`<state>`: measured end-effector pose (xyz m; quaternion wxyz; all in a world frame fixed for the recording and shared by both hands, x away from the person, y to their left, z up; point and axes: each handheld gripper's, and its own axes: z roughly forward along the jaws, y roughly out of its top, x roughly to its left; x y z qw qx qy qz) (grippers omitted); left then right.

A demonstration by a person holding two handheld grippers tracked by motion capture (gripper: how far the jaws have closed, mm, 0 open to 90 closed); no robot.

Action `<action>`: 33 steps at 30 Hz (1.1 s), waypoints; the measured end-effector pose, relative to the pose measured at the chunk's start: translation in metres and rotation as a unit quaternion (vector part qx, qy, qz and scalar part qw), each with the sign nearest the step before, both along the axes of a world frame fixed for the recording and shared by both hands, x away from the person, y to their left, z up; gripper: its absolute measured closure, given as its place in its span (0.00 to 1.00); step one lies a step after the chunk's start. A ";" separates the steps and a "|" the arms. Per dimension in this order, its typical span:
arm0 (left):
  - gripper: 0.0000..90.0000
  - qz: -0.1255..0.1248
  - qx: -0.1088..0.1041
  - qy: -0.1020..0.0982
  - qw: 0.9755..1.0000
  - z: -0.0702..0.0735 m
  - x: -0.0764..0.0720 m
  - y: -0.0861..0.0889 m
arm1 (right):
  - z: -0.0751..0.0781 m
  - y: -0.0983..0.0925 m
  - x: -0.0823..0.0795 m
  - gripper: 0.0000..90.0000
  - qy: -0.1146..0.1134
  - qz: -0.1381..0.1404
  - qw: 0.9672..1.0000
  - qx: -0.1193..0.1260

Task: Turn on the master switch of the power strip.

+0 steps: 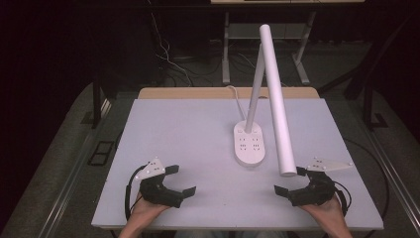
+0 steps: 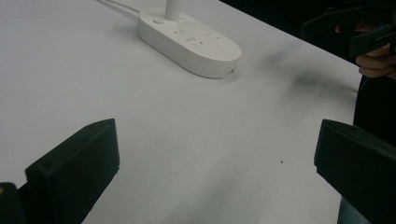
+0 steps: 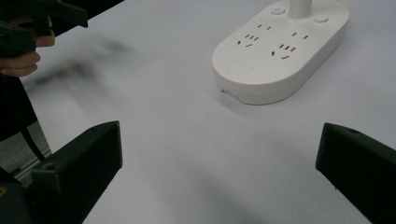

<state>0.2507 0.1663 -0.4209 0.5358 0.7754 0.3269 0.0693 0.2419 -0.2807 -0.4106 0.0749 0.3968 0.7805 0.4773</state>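
Observation:
A white desk lamp stands on the table, its oval base (image 1: 249, 144) carrying several sockets. A slim stem rises from the base, and the long white tube head (image 1: 276, 99) slopes down toward the front right. My left gripper (image 1: 180, 180) rests at the front left of the table, jaws wide open and bare. At the front right sits my right gripper (image 1: 291, 181), likewise open with nothing between its jaws, just under the tube's lower end. The lamp base (image 2: 190, 38) lies ahead in the left gripper view. In the right gripper view the lamp base (image 3: 280, 49) lies ahead to the right.
The white tabletop (image 1: 188, 134) has a wooden strip along its far edge. A white cord (image 1: 236, 100) runs from the lamp base toward the back. Dark floor, cables and desk legs lie beyond. Each gripper view shows the other hand and gripper at its upper corner.

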 end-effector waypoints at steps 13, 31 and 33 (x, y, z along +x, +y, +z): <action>0.00 -0.003 0.001 0.004 1.000 0.000 -0.002 0.002 | -0.001 -0.002 -0.001 0.00 0.008 0.001 1.000 0.000; 0.00 -0.012 0.018 0.017 1.000 0.005 -0.001 0.001 | -0.001 -0.005 -0.003 0.00 0.013 0.003 1.000 0.000; 0.00 -0.013 0.020 0.016 1.000 0.006 -0.001 0.000 | -0.001 -0.005 -0.003 0.00 0.014 0.003 1.000 0.000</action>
